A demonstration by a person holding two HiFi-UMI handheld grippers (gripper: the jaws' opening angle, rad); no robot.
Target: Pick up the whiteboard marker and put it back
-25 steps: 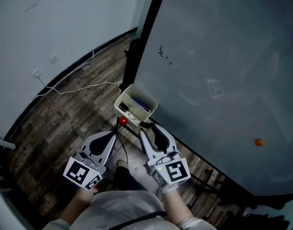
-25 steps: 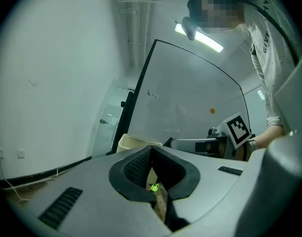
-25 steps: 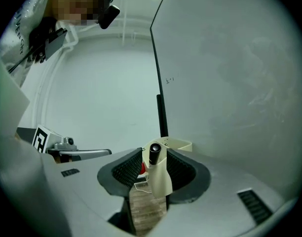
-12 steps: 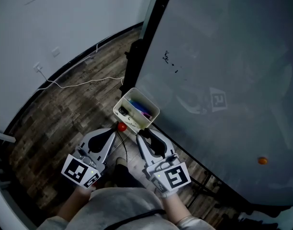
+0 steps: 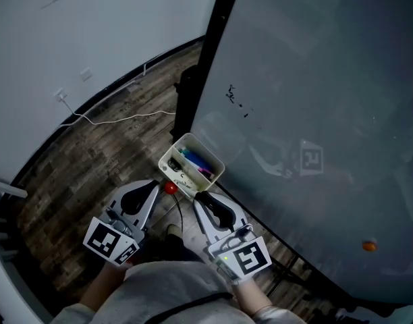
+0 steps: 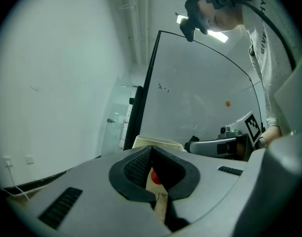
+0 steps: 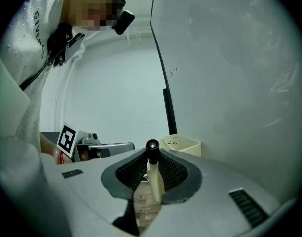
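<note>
Whiteboard marker near cream bin, red ball.

left gripper pointing level, jaws touching at tips. right gripper pointing level beside it, jaws just closing in, pinching upright marker.

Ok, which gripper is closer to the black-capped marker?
Right. The right gripper has just been closing its jaws on the black-capped marker, which stands between them. The left gripper sits off to the marker's left, jaws together.
</note>
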